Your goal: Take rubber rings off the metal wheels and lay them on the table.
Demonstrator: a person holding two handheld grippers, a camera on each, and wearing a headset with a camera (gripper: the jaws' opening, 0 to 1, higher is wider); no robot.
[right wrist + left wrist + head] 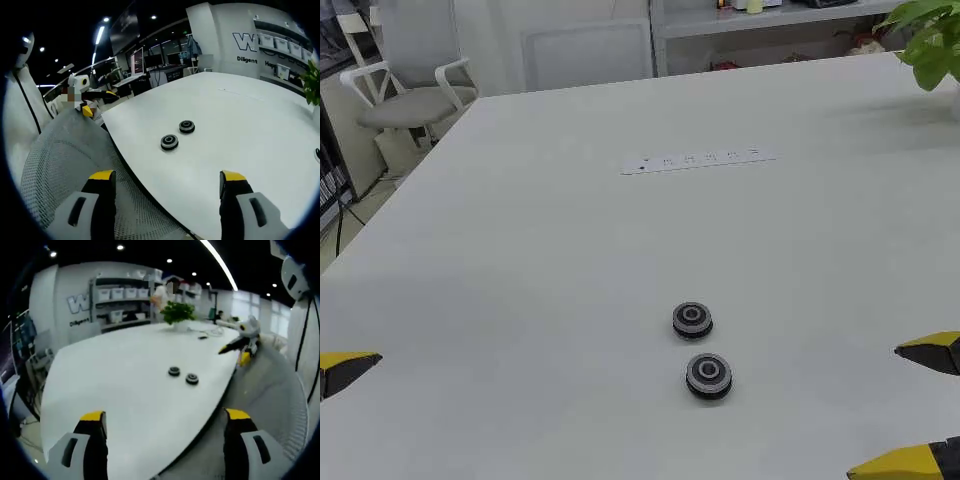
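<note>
Open tabletop [570,250] round wheels [692,320]; narrow gap between them; plant [930,40] far corner.

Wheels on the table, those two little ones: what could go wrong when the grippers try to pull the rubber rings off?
1. The far wheel and near wheel lie loose on the smooth table, so a pulled one may just slide.
2. They sit close together; the open left gripper or right gripper reaching for one could bump the other.
3. The near wheel lies not far from the table's edge and might get knocked off.
</note>
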